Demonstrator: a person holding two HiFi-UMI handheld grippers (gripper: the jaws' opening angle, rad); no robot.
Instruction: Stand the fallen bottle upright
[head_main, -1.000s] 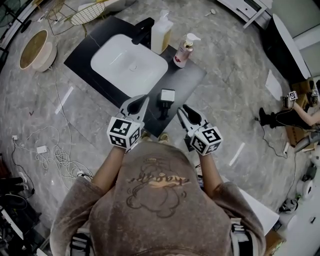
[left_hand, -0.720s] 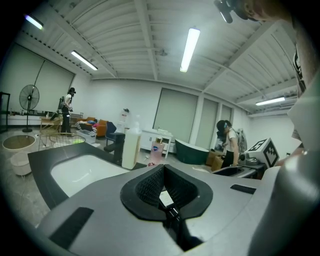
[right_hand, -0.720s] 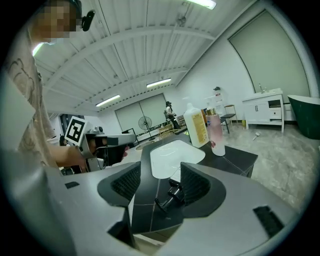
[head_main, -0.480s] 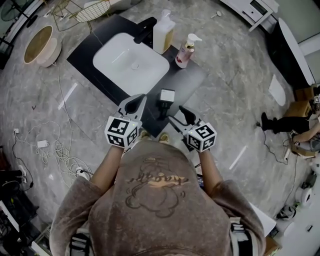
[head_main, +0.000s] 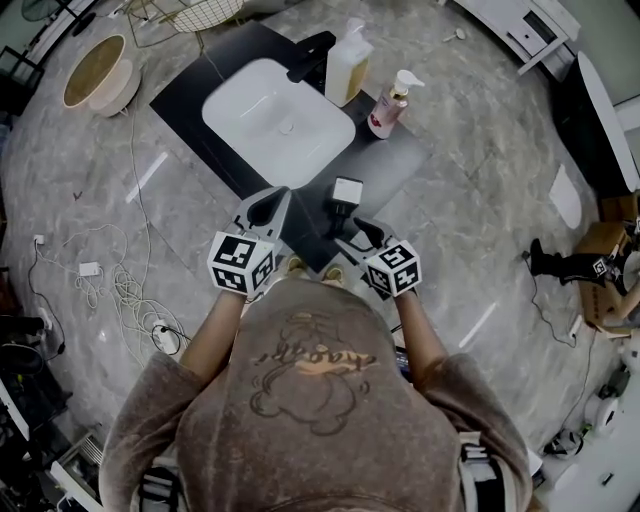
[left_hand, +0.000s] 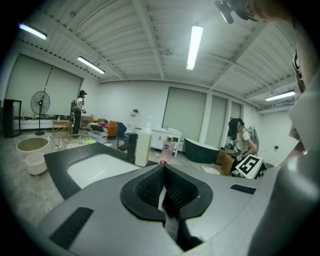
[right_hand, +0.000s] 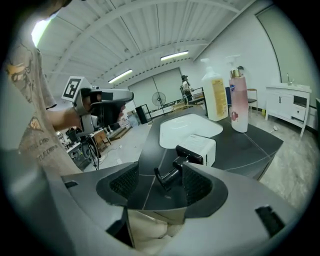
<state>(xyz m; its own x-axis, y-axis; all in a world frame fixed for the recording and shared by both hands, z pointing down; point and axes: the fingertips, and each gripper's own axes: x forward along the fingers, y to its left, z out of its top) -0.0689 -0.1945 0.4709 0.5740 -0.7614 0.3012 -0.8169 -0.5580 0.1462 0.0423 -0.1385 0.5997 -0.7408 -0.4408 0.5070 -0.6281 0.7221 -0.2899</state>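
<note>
The fallen bottle lies on its side on the black counter; it has a square white body and a black pump head turned toward me. My right gripper is open and low at that pump head. In the right gripper view the black pump lies between the wide-spread jaws, close to the right pad, with the white body beyond. Left of the bottle, my left gripper hovers shut over the counter's front edge, holding nothing; its pads meet.
A white sink is set in the counter, with a black faucet behind it. A tall yellowish pump bottle and a pink pump bottle stand upright at the back. Cables and a round basket lie on the floor.
My right gripper has opened wide and sunk toward the counter, closing in on the bottle's pump head. The left gripper has stayed about where it was.
</note>
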